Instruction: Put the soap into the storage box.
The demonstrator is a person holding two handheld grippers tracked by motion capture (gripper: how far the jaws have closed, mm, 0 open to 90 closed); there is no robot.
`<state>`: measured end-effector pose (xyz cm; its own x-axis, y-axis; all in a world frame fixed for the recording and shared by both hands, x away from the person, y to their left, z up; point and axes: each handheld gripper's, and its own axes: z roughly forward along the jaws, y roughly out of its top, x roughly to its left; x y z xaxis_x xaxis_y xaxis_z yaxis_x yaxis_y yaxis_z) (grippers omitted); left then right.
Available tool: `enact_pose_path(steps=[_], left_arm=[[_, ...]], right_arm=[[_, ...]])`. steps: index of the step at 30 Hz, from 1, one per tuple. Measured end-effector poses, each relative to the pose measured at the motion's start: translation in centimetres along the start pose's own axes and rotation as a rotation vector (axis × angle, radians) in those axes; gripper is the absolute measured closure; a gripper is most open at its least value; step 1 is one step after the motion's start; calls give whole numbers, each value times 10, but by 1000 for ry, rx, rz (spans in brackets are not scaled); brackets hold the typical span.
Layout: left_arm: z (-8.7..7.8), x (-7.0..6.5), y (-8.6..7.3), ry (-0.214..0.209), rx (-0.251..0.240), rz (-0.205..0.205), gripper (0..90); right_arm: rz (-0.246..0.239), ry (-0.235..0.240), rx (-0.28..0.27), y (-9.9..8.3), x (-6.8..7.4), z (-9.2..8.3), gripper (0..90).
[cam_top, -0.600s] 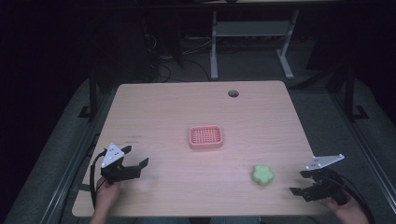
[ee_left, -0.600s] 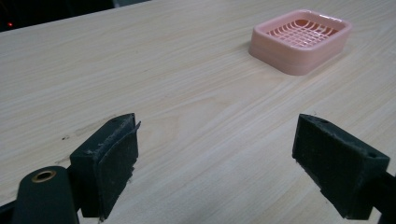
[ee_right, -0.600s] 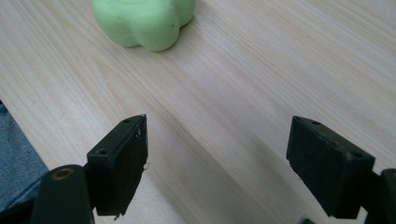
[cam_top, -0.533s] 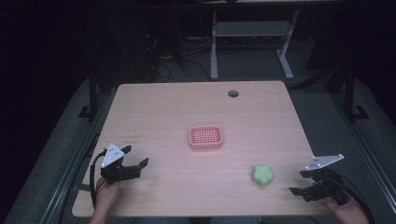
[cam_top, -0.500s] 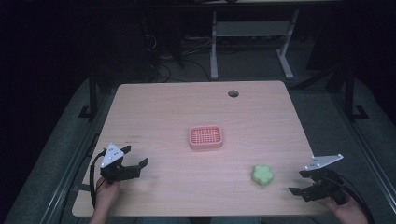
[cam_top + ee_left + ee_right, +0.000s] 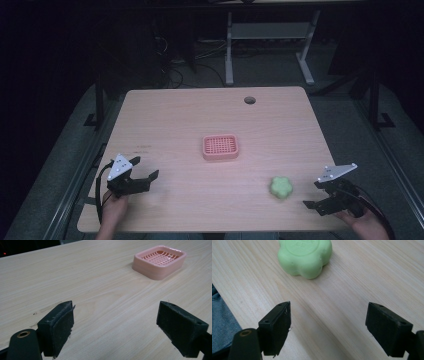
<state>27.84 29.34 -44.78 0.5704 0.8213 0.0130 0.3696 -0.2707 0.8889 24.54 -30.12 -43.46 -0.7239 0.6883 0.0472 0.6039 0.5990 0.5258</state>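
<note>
- At the table's near left corner, the left gripper (image 6: 142, 175) rests with jaws spread wide and nothing between them; the pink soap dish (image 6: 159, 261) lies well ahead, off to their right.
- Ahead of the right gripper (image 6: 320, 196), whose jaws are likewise released, lies the green flower-shaped soap (image 6: 305, 255). It looks light, stiff and probably slick (waxy sheen); pinching across two opposite notches between the lobes seems safest.
</note>
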Motion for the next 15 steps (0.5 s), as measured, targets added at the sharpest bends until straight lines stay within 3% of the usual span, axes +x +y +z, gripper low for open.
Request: enact_pose_path(steps=[15], left_arm=[[0,0,0,3,4,1,141]], right_arm=[[-35,-1,24,18,7,3,204]])
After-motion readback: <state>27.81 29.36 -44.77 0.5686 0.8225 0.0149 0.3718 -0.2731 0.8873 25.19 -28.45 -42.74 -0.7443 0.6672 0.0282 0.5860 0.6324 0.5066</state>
